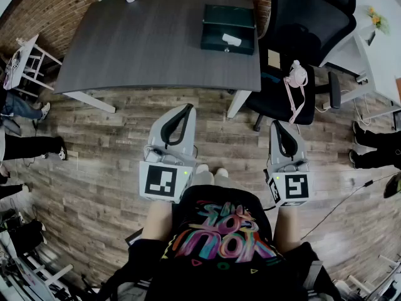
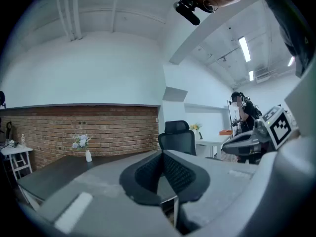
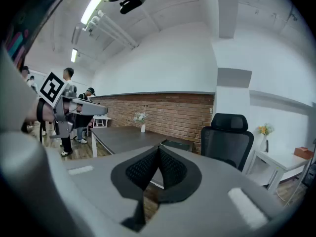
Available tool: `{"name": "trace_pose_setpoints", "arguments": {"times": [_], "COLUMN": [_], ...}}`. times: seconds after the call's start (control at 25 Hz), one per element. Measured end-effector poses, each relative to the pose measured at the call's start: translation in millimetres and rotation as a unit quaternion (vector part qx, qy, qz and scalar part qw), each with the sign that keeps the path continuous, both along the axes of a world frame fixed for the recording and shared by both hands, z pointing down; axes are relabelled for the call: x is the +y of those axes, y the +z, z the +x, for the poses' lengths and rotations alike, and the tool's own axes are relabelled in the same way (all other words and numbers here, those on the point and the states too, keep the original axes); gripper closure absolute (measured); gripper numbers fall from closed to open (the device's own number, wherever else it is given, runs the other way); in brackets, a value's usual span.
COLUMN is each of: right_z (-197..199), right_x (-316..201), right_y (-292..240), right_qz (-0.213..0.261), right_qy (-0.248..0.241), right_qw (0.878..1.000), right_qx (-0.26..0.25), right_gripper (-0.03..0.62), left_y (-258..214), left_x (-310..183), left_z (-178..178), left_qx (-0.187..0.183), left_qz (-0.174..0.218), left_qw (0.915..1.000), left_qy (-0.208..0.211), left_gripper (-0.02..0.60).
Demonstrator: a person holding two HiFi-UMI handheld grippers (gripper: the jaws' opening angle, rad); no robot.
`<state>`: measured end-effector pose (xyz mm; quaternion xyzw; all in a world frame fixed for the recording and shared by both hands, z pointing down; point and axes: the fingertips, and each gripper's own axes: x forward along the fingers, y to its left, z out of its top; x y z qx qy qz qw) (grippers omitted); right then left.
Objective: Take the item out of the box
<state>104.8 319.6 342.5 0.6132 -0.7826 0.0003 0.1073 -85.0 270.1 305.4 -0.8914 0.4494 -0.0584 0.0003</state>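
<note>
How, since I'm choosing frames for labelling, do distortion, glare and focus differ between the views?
Head view: fisheye bows the table edges and floorboards; light even, detail sharp. Left gripper view: dark round vignette, ceiling lights glare at upper right. Right gripper view: same vignette, light strip blown out at upper left, brick wall sharp.

Black T-shirt (image 1: 219,234), multicolour scrawled lettering across front. Pale shoes (image 1: 210,172). Grey moulded shells on left gripper (image 1: 187,109) and right gripper (image 1: 276,125); black mesh-textured pads (image 3: 170,169); each carries white cube (image 1: 160,182) with black square marker.
</note>
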Motion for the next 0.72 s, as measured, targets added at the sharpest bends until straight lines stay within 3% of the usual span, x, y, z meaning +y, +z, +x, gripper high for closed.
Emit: {"name": "trace_pose_setpoints", "arguments": {"times": [0.72], "right_z": [27], "right_x": [18], "right_y": [2], "right_qz": [0.011], "right_qy": [-0.025], "right_qw": [1.0], "right_qx": [-0.009], "right_gripper": [0.593], "left_y": [3], "left_x": [28], "left_z": [7], "left_qx": [-0.007], "left_qz": [0.007], "left_qw": [0.9989], "left_qy": [-0.045], "left_gripper": [0.581]}}
